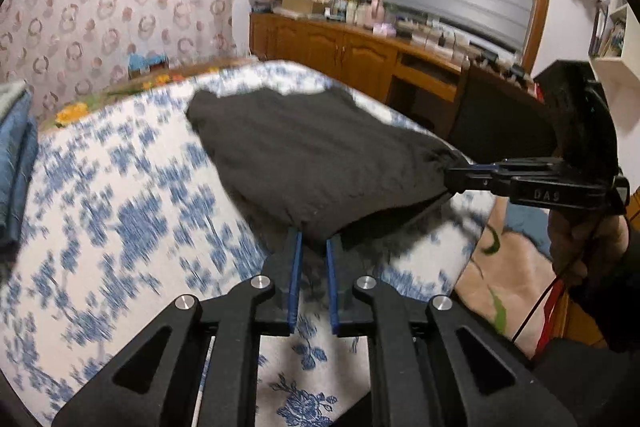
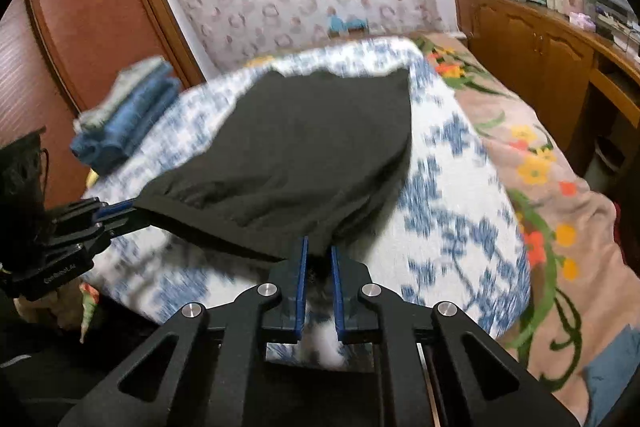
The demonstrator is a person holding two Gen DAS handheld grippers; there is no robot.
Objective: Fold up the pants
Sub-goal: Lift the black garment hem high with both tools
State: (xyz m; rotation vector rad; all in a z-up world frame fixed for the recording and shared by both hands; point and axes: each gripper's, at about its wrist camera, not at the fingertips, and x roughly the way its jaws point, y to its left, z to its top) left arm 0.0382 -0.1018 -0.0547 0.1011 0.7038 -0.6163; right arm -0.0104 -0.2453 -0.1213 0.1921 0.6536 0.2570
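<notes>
Left wrist view: two tools, left tool [image 1: 313, 241] and right tool [image 1: 454, 179], each pinch one black pants [image 1: 312, 147].

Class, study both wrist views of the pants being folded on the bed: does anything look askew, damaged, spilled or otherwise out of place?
Nothing stands out. The black pants are held at their near edge by the left tongs and right tongs, partly draped over the blue floral cover. A stack of folded clothes sits tidy at the bed's edge. No spill or tear shows; the images are motion-blurred.
</notes>
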